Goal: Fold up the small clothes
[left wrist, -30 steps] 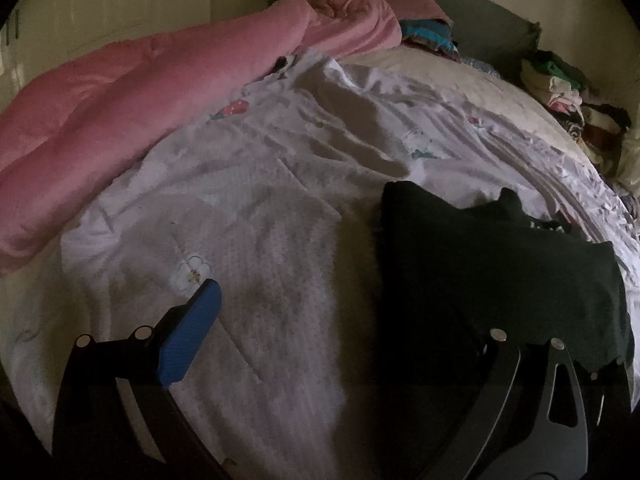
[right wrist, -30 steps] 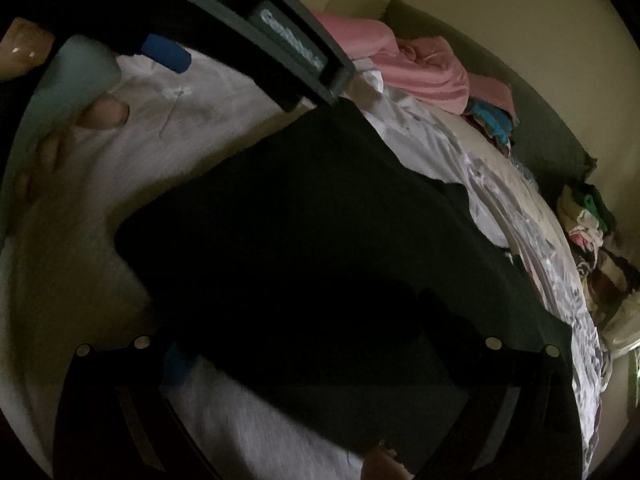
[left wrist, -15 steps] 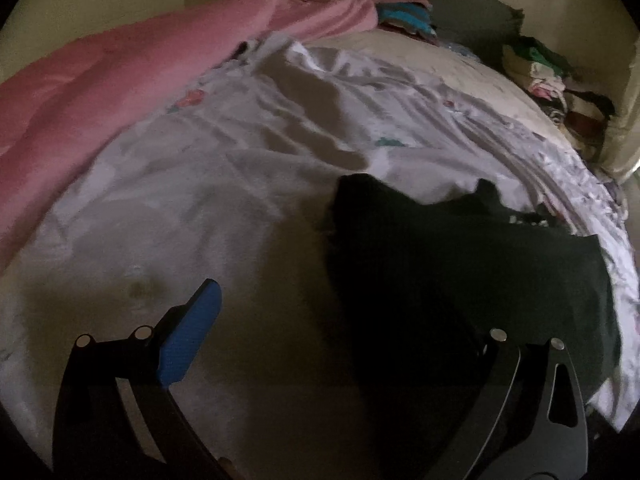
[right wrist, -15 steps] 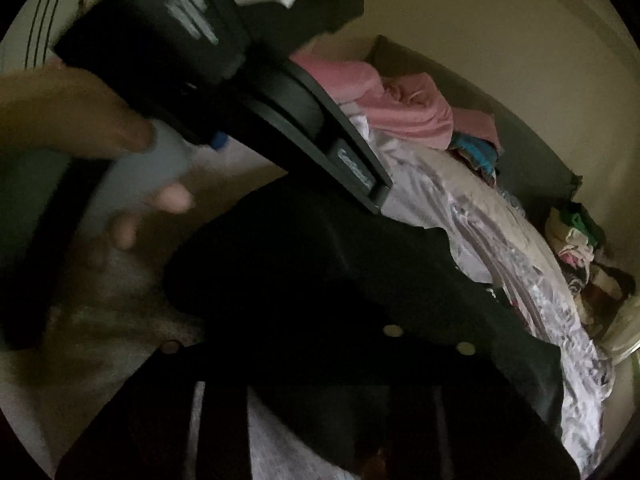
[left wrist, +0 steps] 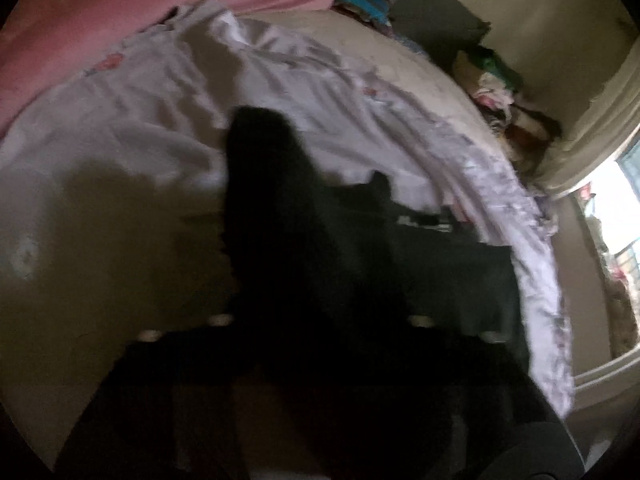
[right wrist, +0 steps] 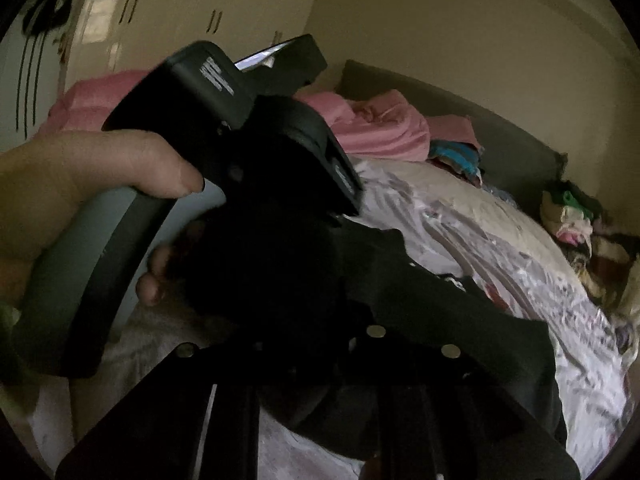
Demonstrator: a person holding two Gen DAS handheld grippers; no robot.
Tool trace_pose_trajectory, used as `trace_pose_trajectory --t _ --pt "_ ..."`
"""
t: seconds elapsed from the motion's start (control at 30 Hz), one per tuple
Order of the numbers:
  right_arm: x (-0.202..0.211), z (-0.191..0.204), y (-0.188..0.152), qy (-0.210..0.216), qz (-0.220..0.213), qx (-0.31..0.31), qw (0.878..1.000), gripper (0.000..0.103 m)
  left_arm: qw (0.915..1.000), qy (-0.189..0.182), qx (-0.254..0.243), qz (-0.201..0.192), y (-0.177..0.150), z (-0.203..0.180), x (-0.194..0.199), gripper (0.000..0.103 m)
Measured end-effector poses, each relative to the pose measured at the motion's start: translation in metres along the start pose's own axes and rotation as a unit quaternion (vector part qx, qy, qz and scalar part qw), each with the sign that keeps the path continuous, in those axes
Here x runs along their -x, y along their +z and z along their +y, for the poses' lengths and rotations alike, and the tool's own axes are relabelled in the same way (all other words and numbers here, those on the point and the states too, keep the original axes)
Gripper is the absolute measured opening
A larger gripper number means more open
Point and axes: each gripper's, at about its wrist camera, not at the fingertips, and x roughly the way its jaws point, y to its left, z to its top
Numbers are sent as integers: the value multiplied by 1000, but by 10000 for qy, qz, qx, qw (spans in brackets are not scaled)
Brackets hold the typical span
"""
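A dark garment point(left wrist: 280, 200) lies on the white bed sheet point(left wrist: 120, 140), its near edge pulled up into a ridge. My left gripper point(left wrist: 320, 328) has its jaws closing, with that raised dark cloth pinched between them. In the right wrist view the garment point(right wrist: 440, 312) bunches up at my right gripper point(right wrist: 316, 340), whose jaws are also closing on the cloth. The left gripper's body point(right wrist: 224, 92) and the hand point(right wrist: 80, 176) holding it fill the left of that view, close beside the right gripper. The fingertips are lost in the dark fabric.
A pink duvet point(left wrist: 100, 20) is heaped along the far left of the bed. A pile of folded clothes point(left wrist: 496, 84) sits at the far right by the headboard point(right wrist: 480, 128). A bright window point(left wrist: 616, 200) is at the right, and wardrobe doors point(right wrist: 180, 20) stand behind.
Both grippers went from wide open to closed on the dark garment's near edge. They have risen and tilted up, lifting the cloth off the sheet. The left gripper now sits closer to the right one.
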Motion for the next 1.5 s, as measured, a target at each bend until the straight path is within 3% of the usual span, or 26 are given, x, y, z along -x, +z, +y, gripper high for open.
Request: trace_pose_trajectory --t 0.33,0.77,1.17,1.33,1.43,1.5 --pt "52 -52 -11 -378 -450 -695 9958 12 9953 53 -895 -355 2 -98 24 19" --pt "81 -112 -42 -679 -458 -1394 9868 12 9889 41 -1475 -184 -13 -182 4 19" --pt "70 -156 -86 -412 -48 -2324 9717 12 9872 119 -1566 263 -31 -213 -42 24" --pt "62 -173 -105 -135 151 -2851 9583 12 9847 253 -1675 417 -38 -223 -60 30" --pt "57 -183 -115 55 243 -3195 9473 12 9840 268 -1687 508 -40 -228 -71 36" --pt "55 -188 -121 192 270 -3404 9397 12 9842 206 -1655 595 -41 -230 -77 46"
